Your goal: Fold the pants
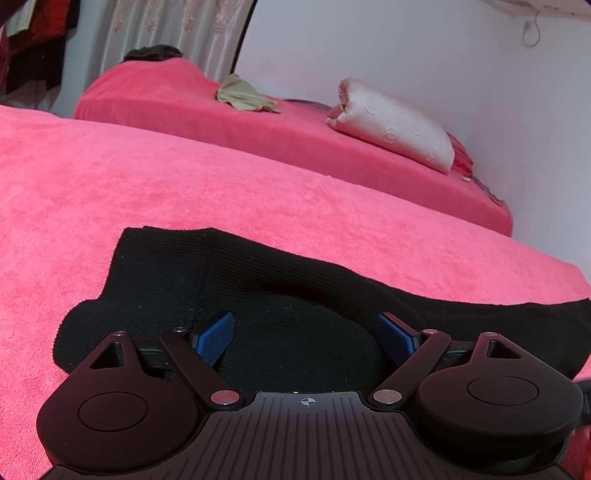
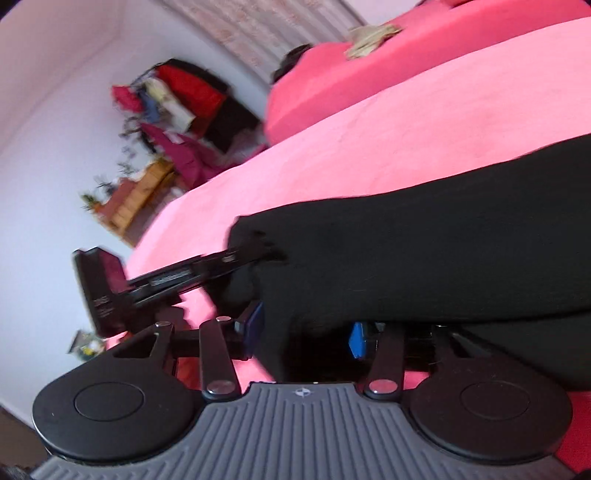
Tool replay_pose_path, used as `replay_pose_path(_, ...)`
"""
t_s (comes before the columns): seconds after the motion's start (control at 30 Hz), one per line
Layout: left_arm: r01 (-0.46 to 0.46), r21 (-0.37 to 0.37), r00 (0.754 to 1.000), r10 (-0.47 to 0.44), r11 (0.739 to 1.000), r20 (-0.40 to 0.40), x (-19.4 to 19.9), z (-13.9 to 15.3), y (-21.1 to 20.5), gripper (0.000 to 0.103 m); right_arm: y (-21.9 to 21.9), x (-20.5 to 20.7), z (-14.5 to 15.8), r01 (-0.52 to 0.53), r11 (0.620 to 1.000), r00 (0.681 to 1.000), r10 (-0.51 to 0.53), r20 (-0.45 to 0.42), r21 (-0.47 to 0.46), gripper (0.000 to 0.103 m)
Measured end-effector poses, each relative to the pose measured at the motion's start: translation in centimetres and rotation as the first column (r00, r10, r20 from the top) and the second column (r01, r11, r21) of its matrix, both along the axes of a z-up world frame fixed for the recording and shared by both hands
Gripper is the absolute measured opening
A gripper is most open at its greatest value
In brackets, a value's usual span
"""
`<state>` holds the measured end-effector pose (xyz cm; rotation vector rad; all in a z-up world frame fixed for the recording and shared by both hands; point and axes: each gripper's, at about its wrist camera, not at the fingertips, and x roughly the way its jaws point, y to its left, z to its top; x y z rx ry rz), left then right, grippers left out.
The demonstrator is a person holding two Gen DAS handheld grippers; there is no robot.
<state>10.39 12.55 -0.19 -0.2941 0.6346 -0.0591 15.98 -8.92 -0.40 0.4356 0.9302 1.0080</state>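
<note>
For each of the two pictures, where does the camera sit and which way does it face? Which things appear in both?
Left wrist: on the left gripper, facing across the pink bed over the black pants toward a second bed and white wall; its own open fingers show.
Right wrist: on the right gripper, tilted, facing the pants and a cluttered corner; its fingers and the other gripper's body show.
Shared: pants, both beds, curtain.

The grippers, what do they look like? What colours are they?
Each one is mostly black. The left gripper has two blue ridged pads, thin black link bars with silver rivets, two round black discs and a dark ribbed body bearing a small crosshair mark. The right gripper looks the same, though its ribbed body appears grey.
</note>
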Motion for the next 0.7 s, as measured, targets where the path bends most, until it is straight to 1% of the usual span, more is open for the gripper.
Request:
replay_pose_path(0.03,0.001,-0.002,1.000,-0.001,1.000,0.000,0.0,0.0,0.0,0.103,-0.1,-0.8,0.4,-0.065,0.998,0.998,0.065,0.016,-0.003,0.053)
replay_pose_path(0.07,0.002,-0.006,1.000,-0.002,1.000,0.000,0.0,0.0,0.1,0.103,0.6,-2.1,0.6,-0.152,0.988,0.987,0.152,0.046,-0.018,0.054)
replay_pose_path(0.1,0.004,-0.010,1.000,-0.004,1.000,0.001,0.0,0.0,0.2,0.103,1.3,-3.7,1.0,-0.208,0.976,0.970,0.215,0.117,-0.069,0.055)
replay_pose_path(0.13,0.006,-0.013,1.000,-0.006,1.000,0.002,-0.1,0.0,0.2,0.103,1.3,-4.9,1.4,-0.229,0.964,0.949,0.251,0.189,-0.134,0.055)
replay_pose_path(0.17,0.007,-0.014,1.000,-0.006,1.000,0.002,-0.1,0.0,0.2,0.103,1.1,-5.6,1.5,-0.232,0.956,0.938,0.269,0.218,-0.179,0.055)
replay_pose_path(0.2,0.005,-0.014,1.000,-0.005,1.000,0.000,0.0,0.0,0.3,0.103,0.3,-5.6,1.4,-0.213,0.958,0.945,0.253,0.208,-0.193,0.055)
replay_pose_path(0.27,0.005,-0.010,1.000,-0.005,1.000,-0.004,0.0,0.1,0.2,0.103,-2.2,-4.5,1.7,-0.162,0.974,0.972,0.186,0.144,-0.160,0.054)
replay_pose_path(0.33,0.002,-0.002,1.000,-0.002,1.000,-0.007,0.0,0.2,0.2,0.103,-4.9,-3.8,1.9,-0.128,0.987,0.987,0.136,0.082,-0.099,0.055)
replay_pose_path(0.4,0.002,0.003,1.000,-0.002,1.000,-0.009,-0.1,0.2,0.1,0.103,-8.4,-3.1,2.7,-0.012,1.000,0.996,0.014,0.090,-0.025,0.060)
replay_pose_path(0.43,0.000,0.005,1.000,0.000,1.000,-0.011,-0.1,0.3,0.0,0.103,-9.7,-2.7,2.9,0.046,0.999,0.995,-0.047,0.092,0.014,0.065)
replay_pose_path(0.47,-0.002,0.011,1.000,0.003,1.000,-0.012,-0.1,0.3,-0.1,0.103,-11.8,-2.3,2.8,0.108,0.993,0.989,-0.112,0.093,0.050,0.067)
replay_pose_path(0.5,-0.004,0.019,1.000,0.005,1.000,-0.013,-0.2,0.4,-0.2,0.103,-13.0,-1.7,2.7,0.181,0.981,0.977,-0.187,0.105,0.064,0.069)
replay_pose_path(0.53,-0.006,0.027,1.000,0.006,1.000,-0.012,-0.3,0.4,-0.2,0.103,-14.8,-0.9,2.5,0.264,0.963,0.956,-0.268,0.124,0.047,0.075)
replay_pose_path(0.57,-0.008,0.033,1.000,0.008,0.999,-0.009,-0.5,0.4,-0.3,0.103,-16.4,0.0,2.0,0.362,0.932,0.924,-0.360,0.126,0.004,0.077)
replay_pose_path(0.6,-0.011,0.034,1.000,0.011,0.999,-0.004,-0.8,0.5,-0.2,0.103,-18.4,1.1,1.2,0.459,0.887,0.886,-0.455,0.087,-0.040,0.076)
replay_pose_path(0.63,-0.016,0.032,1.000,0.016,0.999,0.001,-1.0,0.5,-0.1,0.103,-20.8,2.1,0.4,0.507,0.862,0.862,-0.507,0.023,-0.009,0.046)
replay_pose_path(0.67,-0.022,0.028,1.000,0.021,0.999,0.003,-1.2,0.5,0.0,0.103,-23.5,2.9,-0.3,0.551,0.834,0.833,-0.549,-0.065,0.022,0.014)
replay_pose_path(0.7,-0.031,0.025,1.000,0.031,0.999,0.004,-1.3,0.5,0.1,0.103,-26.5,3.1,-0.7,0.647,0.762,0.759,-0.643,-0.108,0.012,0.012)
